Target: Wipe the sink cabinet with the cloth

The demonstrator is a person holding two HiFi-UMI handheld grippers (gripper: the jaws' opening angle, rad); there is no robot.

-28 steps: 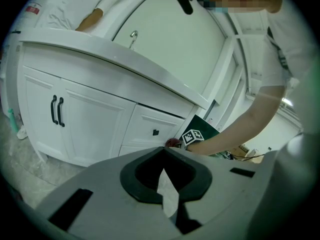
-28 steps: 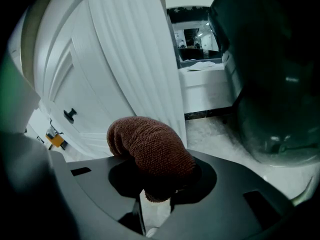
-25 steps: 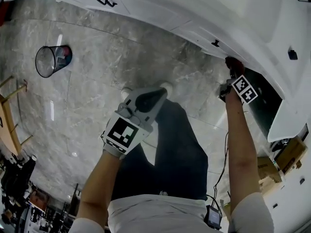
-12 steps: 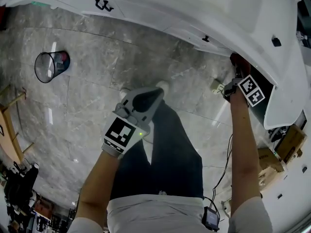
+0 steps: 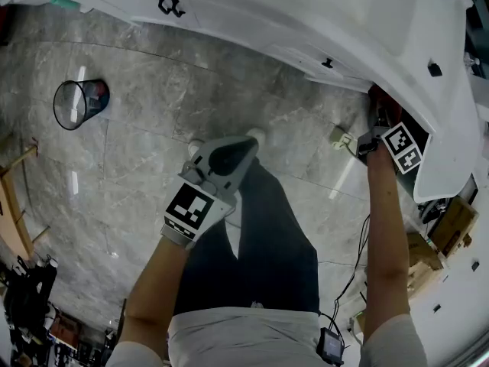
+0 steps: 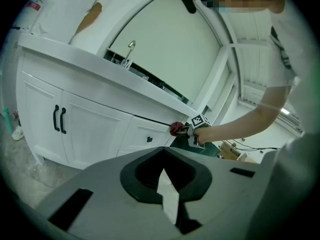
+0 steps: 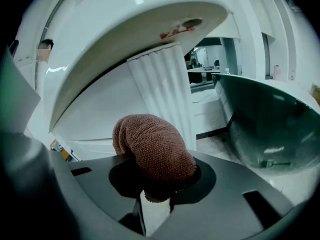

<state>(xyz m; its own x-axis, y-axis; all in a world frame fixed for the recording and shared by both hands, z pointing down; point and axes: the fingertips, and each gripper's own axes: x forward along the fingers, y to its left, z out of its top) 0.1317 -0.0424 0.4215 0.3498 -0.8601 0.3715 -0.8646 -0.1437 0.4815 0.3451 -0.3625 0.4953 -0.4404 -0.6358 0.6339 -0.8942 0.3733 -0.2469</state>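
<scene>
Head view: right hand-held gripper (image 5: 375, 119) (clamping cloth (image 5: 379, 98)) edged right along sink cabinet (image 5: 252, 14).

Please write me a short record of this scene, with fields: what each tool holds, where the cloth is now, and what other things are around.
right tool: shut on the cloth
left tool: shut, nothing in it, held away from the cabinet
cloth position: at the front of the sink cabinet, just under the countertop, right of the small drawer
on countertop: faucet
on floor: waste bin
</scene>
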